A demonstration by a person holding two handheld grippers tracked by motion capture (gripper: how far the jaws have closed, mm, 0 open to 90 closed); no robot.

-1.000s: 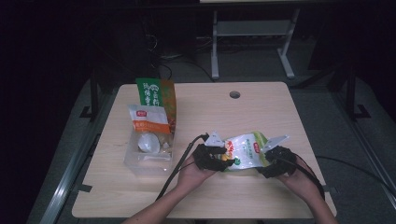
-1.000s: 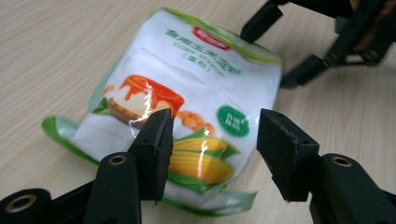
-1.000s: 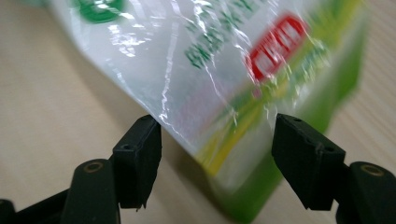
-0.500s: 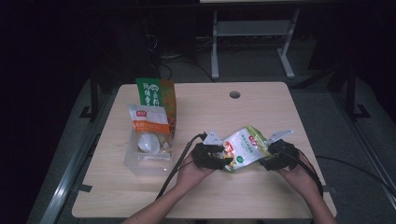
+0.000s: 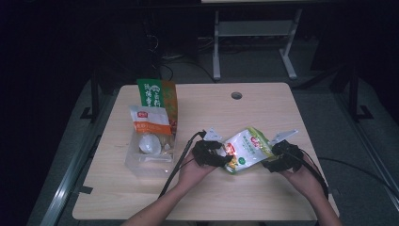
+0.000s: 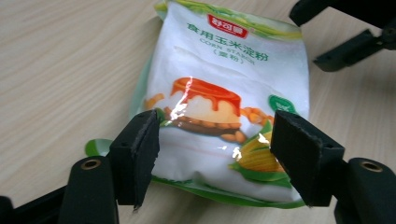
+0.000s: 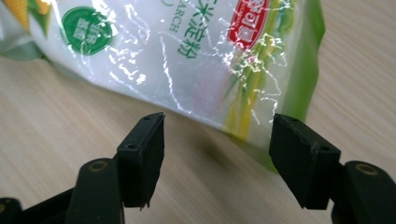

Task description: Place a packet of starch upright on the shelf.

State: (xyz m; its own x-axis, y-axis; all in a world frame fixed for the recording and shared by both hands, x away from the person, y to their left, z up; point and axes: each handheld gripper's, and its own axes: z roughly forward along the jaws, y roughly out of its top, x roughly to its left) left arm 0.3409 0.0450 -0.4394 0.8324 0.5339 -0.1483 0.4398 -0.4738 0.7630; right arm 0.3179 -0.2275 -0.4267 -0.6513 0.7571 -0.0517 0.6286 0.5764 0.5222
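Glossy pouch: a white-and-green corn starch pouch (image 5: pixel 245 150) lies flat on the wooden table (image 5: pixel 263 113), between the two grippers, its printed face up.
Left gripper: the left gripper (image 6: pixel 215 156) has just been opening; its jaws stand spread on either side of the pouch's lower end, and the pads look clear of the film, so it is not pinched.
Right gripper: the right gripper (image 7: pixel 217 156) has its jaws spread too, easing in a little; the pouch's top corner hangs just ahead of them, not yet between the pads.
Where the pouch sits: directly in front of the left gripper's jaws and just beyond the right gripper's jaws; in the high view it spans the gap between both hands.
Risk, slip: my guess is that the slick, crinkled film could slide out if either gripper closes on a thin seam alone instead of the filled body.
Risk, push: closing from a low angle may shove the pouch along the table rather than catch it, since nothing backs it.
Risk, tear: pulling the two ends apart hard could split a seal and spill powder.
Edges: the table's near edge is close behind both hands; its right edge is near the right gripper.
Open room: bare wood lies ahead of both grippers; to the left gripper's far side sit a clear tray (image 5: pixel 149 157) and an upright green-and-orange bag (image 5: pixel 157 96), near but apart.
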